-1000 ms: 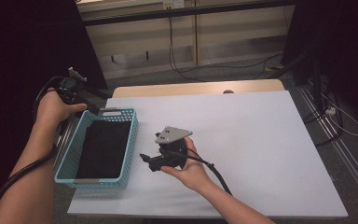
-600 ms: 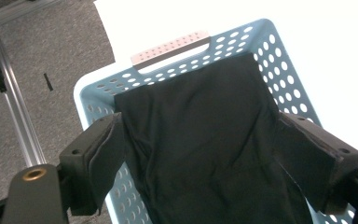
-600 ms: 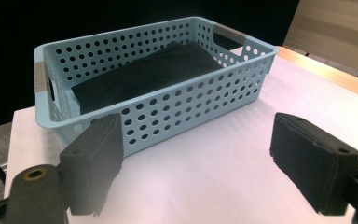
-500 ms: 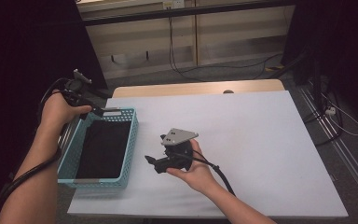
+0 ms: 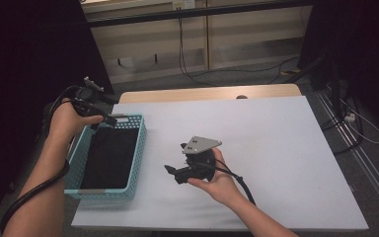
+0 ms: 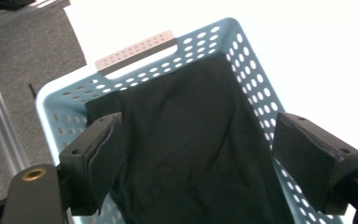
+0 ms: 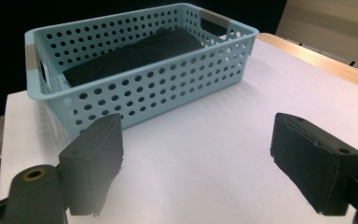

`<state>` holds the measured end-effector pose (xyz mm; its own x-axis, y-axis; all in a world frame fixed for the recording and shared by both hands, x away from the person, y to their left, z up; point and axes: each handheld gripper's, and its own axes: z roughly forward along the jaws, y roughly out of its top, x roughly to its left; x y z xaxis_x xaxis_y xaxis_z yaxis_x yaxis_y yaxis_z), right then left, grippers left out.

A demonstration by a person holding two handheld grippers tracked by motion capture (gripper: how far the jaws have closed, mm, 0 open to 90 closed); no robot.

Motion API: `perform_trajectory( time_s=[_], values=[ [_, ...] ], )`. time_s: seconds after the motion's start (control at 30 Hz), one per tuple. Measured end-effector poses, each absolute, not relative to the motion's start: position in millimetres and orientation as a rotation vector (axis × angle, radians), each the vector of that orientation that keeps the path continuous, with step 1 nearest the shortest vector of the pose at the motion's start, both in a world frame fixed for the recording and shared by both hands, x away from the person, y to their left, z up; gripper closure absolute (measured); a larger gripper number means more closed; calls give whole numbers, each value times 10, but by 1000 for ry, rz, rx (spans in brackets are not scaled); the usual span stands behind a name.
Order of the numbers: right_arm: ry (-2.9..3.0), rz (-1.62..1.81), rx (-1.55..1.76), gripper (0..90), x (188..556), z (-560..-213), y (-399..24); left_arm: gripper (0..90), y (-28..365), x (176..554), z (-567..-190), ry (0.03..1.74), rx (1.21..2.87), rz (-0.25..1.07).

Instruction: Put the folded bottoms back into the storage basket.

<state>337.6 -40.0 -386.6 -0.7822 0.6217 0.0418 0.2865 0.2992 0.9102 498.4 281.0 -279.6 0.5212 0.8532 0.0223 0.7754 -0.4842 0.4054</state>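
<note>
both grippers spread and empty, dark cloth lying flat in the blue basket

the left gripper [image 5: 109,118] hovers over the far end of the basket [image 5: 139,148], jaws wide, with the black cloth [image 6: 191,140] below and between them but apart from the pads; the right gripper [image 5: 173,172] hangs over the bare white table [image 5: 276,148] just beside the basket, jaws also wide, nothing in them. risk, as i judge it: a shallow pinch could lift only a fold and let the cloth slip, or a jaw could catch the perforated wall and drag or tip the light basket, as nothing steadies it
</note>
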Motion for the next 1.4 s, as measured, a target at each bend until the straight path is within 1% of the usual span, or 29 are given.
perform_trajectory(
  time_s=[0.27, 0.6, 1.17, 1.23, 1.4],
  values=[
    [2258, 1463, 848, 168, 3345, -3961, -551, 174, 2661, 4935, -2862, 1313, 2424, 300],
    [2263, 1429, 862, 167, 3326, -4001, -773, 171, 2388, 4864, -2877, 1214, 2441, 267],
    [2285, 1371, 895, 169, 3293, -4085, -1018, 169, 2114, 4712, -3012, 1092, 2438, 224],
    [2287, 1368, 897, 169, 3290, -4093, -1046, 169, 2077, 4687, -3032, 1071, 2425, 189],
    [2287, 1361, 921, 169, 3291, -4122, -1123, 166, 2000, 4637, -3071, 1029, 2432, 181]
  ],
)
